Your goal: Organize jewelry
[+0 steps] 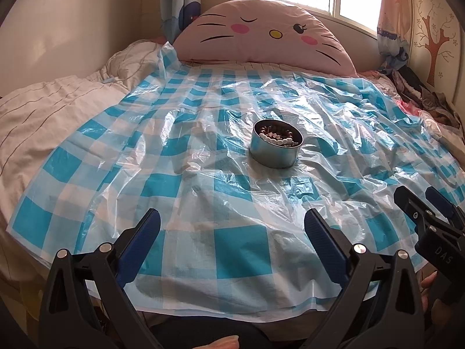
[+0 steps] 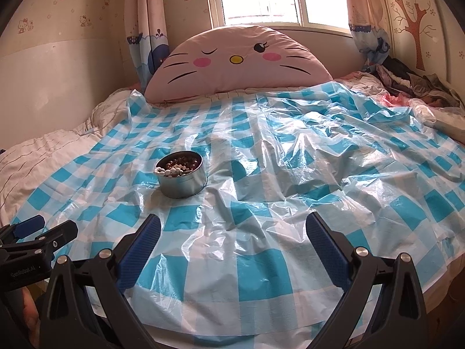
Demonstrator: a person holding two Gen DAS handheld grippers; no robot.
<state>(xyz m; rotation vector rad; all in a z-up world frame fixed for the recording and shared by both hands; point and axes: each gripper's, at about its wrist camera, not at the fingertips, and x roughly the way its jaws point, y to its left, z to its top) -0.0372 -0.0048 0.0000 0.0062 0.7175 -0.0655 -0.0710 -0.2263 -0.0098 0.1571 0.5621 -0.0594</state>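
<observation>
The left claw (image 1: 232, 224) and right claw (image 2: 232, 226) are held released, empty, above the checked plastic sheet (image 2: 261, 267). Beaded bracelets (image 1: 279, 139) are seen gathered inside the round tin (image 1: 274, 152) mid-bed; little appears left.

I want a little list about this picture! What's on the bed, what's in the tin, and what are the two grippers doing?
surface: blue checked plastic sheet spread over the bed
container: round metal tin, upright, lid off
contents: white beads draped near the front rim, brown beads behind them
backdrop: pink cat pillow under the window
left gripper: open, empty, short of the tin
right gripper: open, empty, tin ahead to its left
jewelry outside the tin: none seen
</observation>
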